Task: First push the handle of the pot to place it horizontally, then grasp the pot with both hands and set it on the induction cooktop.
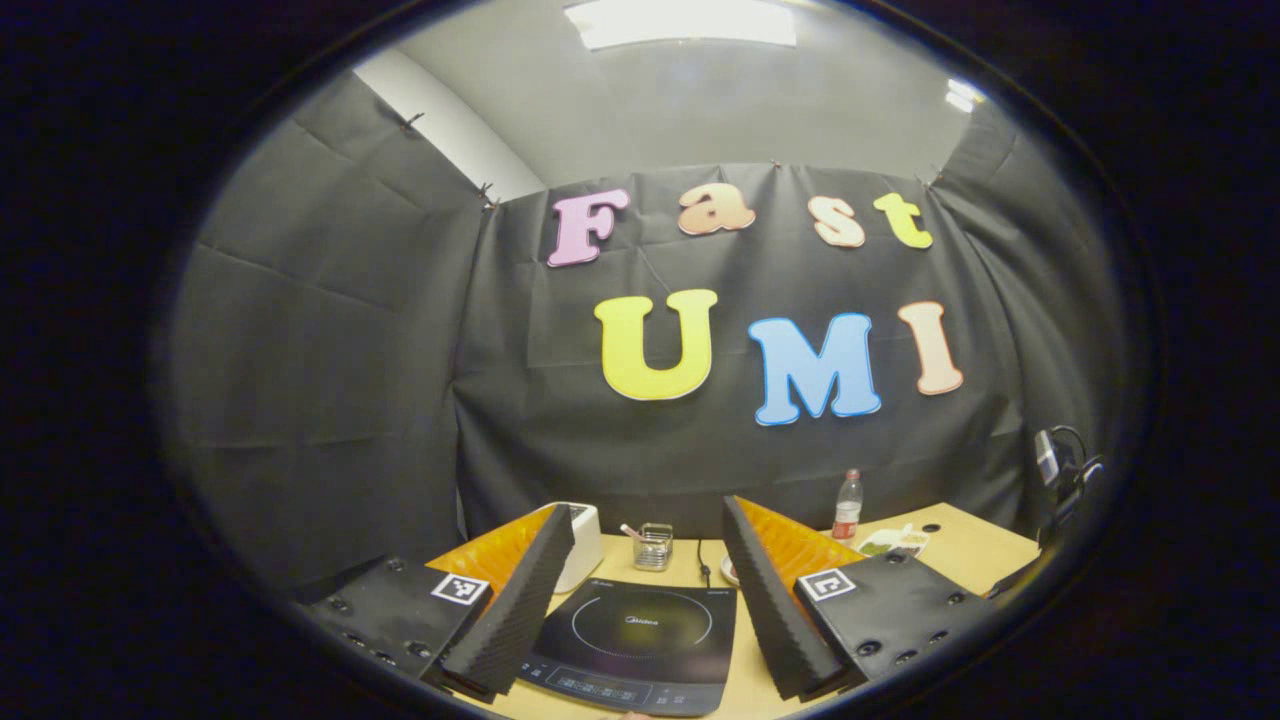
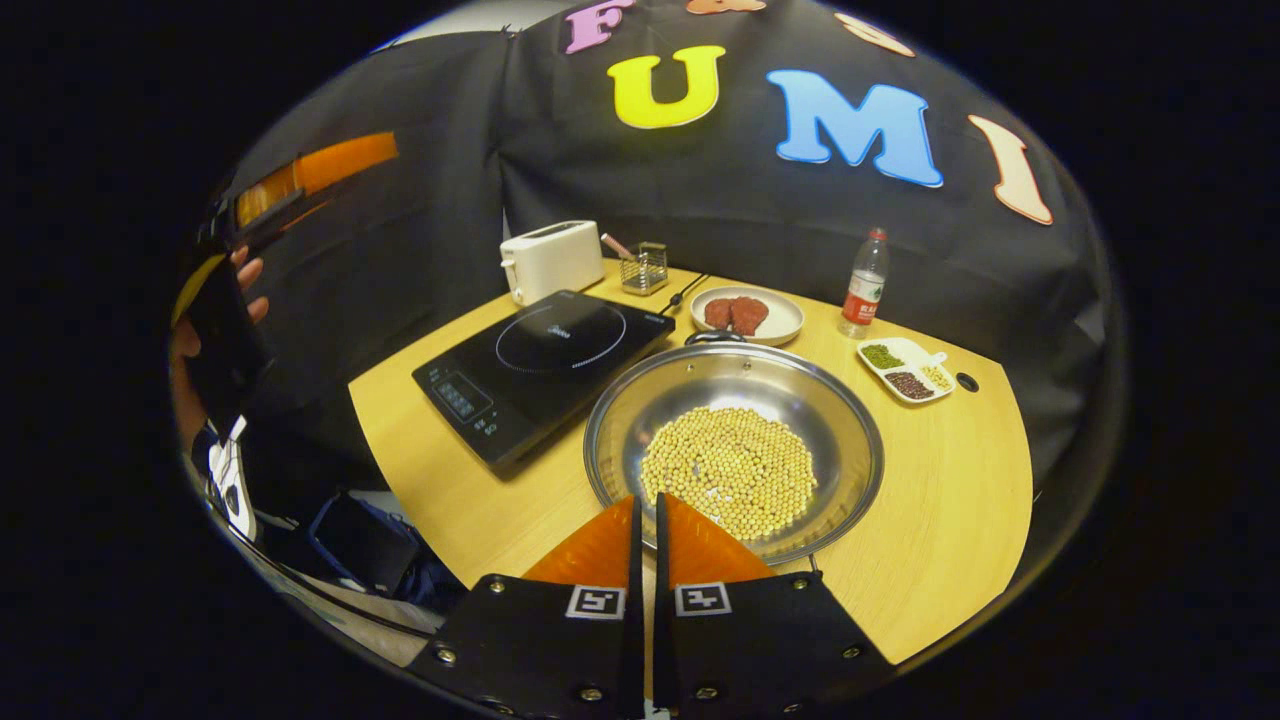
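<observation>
The left gripper [image 1: 640, 600] is raised above the near edge of the tabletop [image 1: 980, 545], its fingers spread wide, holding nothing. Between them lies the black induction cooktop [image 1: 635, 640]; a small brand mark is printed inside its ring but is too small to read.

The right gripper [image 2: 645, 520] has its fingers pressed together, tips just over the near rim of the pot [image 2: 735, 450], whether touching it I cannot tell. The pot, a wide steel pan holding pale beans [image 2: 730, 470], sits on the tabletop just right of the induction cooktop, one dark handle [image 2: 715, 338] at its far rim. Farther back stand a white toaster [image 2: 550, 260], a plate of meat [image 2: 745, 315], a divided dish [image 2: 905, 368] and a bottle [image 2: 865, 285] with a red label, unreadable.
</observation>
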